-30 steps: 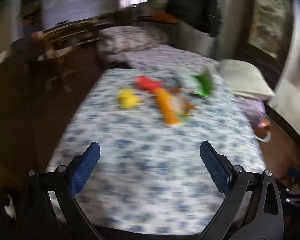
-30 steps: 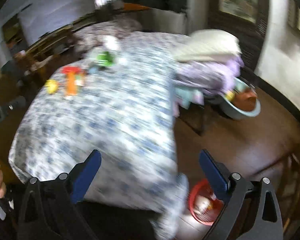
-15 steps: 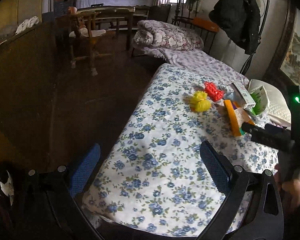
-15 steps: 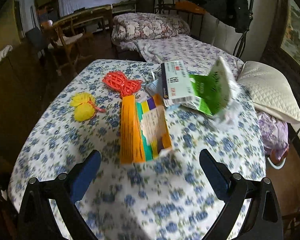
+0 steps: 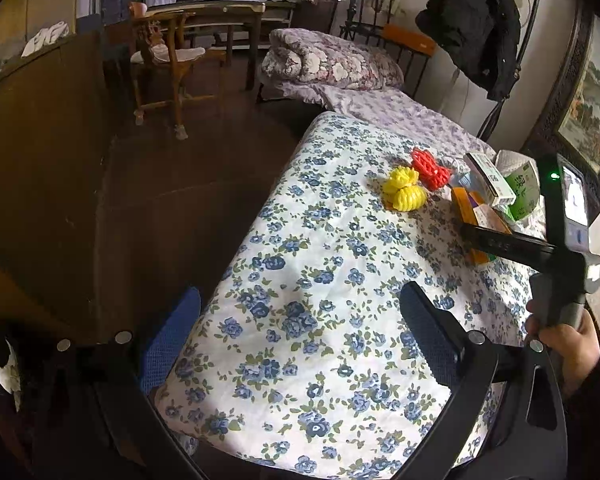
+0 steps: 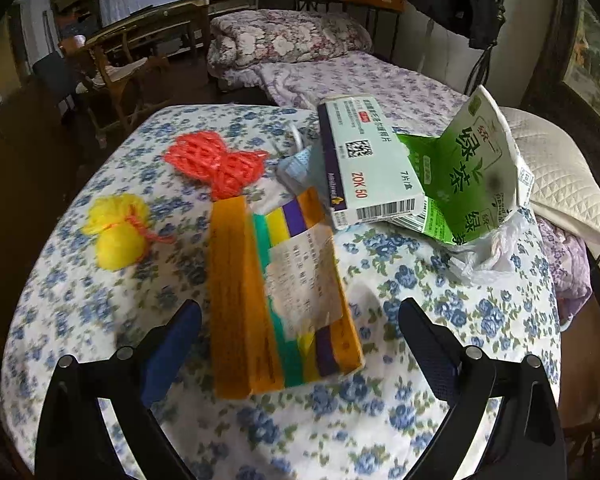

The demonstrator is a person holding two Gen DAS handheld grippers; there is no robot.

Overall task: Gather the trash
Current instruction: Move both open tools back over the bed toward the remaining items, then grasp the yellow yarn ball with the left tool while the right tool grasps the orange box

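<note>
Right wrist view: the orange box (image 6: 276, 300) is framed between the wide-spread right claw (image 6: 300, 332); the left claw (image 5: 300, 332) is also held wide over the floral bench (image 5: 323, 360).

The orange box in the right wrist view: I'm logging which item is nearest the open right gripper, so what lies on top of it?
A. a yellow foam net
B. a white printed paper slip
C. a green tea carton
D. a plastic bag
B: a white printed paper slip lies on the orange box, just ahead of the open right gripper; the other items lie apart from the box.
</note>
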